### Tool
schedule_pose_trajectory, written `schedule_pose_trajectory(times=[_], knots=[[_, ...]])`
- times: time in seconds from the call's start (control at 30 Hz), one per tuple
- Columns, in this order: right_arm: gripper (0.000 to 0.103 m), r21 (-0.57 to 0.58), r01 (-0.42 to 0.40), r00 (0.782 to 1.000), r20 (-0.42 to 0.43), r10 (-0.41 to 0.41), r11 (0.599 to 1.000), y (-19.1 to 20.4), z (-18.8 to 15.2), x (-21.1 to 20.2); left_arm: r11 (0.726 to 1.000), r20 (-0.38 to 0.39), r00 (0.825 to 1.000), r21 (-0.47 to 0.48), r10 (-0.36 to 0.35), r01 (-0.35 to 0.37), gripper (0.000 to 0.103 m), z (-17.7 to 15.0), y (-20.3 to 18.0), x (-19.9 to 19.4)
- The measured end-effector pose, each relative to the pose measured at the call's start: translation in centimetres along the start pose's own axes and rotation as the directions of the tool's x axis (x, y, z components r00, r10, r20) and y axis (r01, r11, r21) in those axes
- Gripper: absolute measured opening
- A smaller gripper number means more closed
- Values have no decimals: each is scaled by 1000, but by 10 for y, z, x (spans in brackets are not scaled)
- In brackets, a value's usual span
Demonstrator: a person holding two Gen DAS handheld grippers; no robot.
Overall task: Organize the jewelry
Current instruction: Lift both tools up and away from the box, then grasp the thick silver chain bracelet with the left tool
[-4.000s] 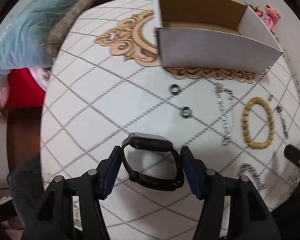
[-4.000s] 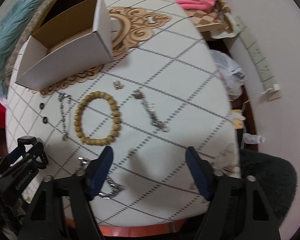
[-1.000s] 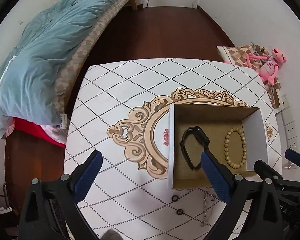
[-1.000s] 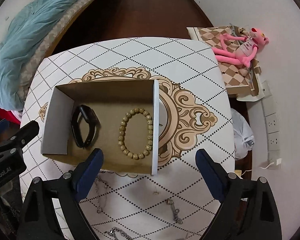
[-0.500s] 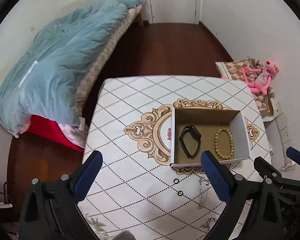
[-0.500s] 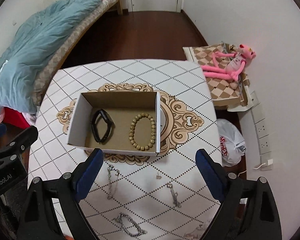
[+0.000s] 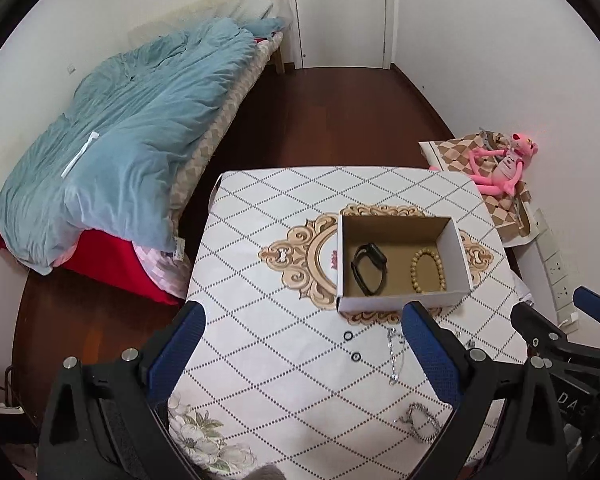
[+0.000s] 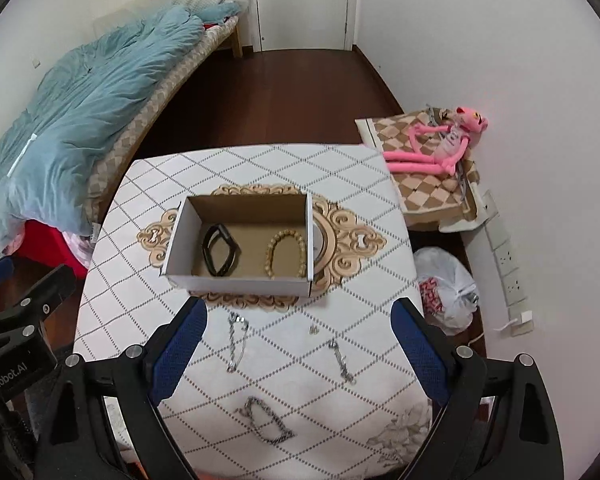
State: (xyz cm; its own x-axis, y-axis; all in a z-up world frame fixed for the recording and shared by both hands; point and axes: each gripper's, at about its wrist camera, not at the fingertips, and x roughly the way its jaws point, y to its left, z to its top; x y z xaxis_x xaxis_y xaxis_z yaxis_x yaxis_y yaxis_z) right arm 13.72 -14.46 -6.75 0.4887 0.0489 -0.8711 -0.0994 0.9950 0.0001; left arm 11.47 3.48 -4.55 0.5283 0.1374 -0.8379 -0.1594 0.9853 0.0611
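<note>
- The left gripper point(image 7: 304, 354) hangs high over the table point(image 7: 260, 248), jaws spread wide with nothing between them.
- The right gripper point(image 8: 300, 348) hangs beside it at about the same height, jaws also wide apart and empty.
- Under the left jaws, two small dark rings point(image 7: 352, 346) lie on the cloth, one a little nearer than the other.
- Just right of the rings lies a silver chain point(image 7: 394, 360), stretched toward the near edge; the right view shows it too point(image 8: 236, 342).
- Another chain point(image 8: 266, 424) is curled in a loop close to the near edge, and a shorter one point(image 8: 342, 362) lies to its right.
- A tiny metal piece point(image 8: 313, 330) sits between the short chain and the box; I cannot tell what it is.
- The box point(image 7: 400, 303) stands open past all these, on the gold scroll pattern.
- Inside it, a black band point(image 7: 369, 268) lies on the left and a bead bracelet point(image 7: 428, 272) on the right, apart from each other.
- A bed with a blue quilt point(image 7: 112, 148) runs along the left wall.
- A pink plush point(image 8: 440, 146) lies on a checked cushion to the right.
</note>
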Motion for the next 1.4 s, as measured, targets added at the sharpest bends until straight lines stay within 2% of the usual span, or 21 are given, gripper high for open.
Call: schedule_pose_trajectory(times=[0.1,0.23,0.47,0.77,0.87,0.93,1.0,1.03,1.07,1.13,1.17,1.2,1.23,1.27,1.33,1.4], knots=[[95,27,-16,999,-42,17,1000,-8,-18,8,1000,-34,999,-5,6,-6,100,-16,0,8],[95,74,-6,990,-143,17,997,-25,-51,37,1000,-113,994,6,8,-7,100,-48,-7,32],[95,161,40,960,-280,7,986,-66,-105,84,997,-294,955,45,-42,57,100,-107,-47,82],[95,231,95,949,-314,-18,968,-115,-131,99,979,-408,904,92,-129,182,100,-151,-107,110],[95,242,101,947,-321,-18,965,-124,-135,102,974,-428,893,101,-140,201,99,-158,-121,118],[95,252,104,946,-323,-18,962,-129,-138,103,972,-424,893,99,-153,214,99,-159,-127,122],[95,261,102,946,-324,-12,960,-133,-140,105,970,-423,892,104,-156,219,91,-158,-131,126],[95,264,103,946,-324,-12,959,-135,-140,106,965,-418,890,93,-184,244,84,-157,-133,126],[95,265,104,946,-324,-13,959,-135,-140,106,963,-400,895,92,-198,254,72,-155,-134,124],[95,268,103,946,-323,-11,958,-136,-140,107,962,-374,914,153,-154,225,57,-153,-141,122],[95,269,102,946,-323,-10,958,-135,-139,108,959,-357,923,180,-145,221,41,-152,-143,121],[95,269,99,946,-323,-7,958,-135,-139,109,956,-339,929,194,-145,220,31,-151,-144,119],[95,269,95,947,-322,-3,958,-134,-138,109,954,-332,930,197,-154,228,14,-149,-143,119],[95,269,93,947,-321,-2,959,-133,-138,110,953,-338,927,188,-165,238,5,-147,-139,119],[95,270,82,948,-318,8,959,-130,-136,111,953,-354,911,133,-210,272,5,-142,-128,122],[95,273,61,950,-310,28,960,-126,-133,112,955,-354,906,95,-231,281,4,-139,-114,123]])
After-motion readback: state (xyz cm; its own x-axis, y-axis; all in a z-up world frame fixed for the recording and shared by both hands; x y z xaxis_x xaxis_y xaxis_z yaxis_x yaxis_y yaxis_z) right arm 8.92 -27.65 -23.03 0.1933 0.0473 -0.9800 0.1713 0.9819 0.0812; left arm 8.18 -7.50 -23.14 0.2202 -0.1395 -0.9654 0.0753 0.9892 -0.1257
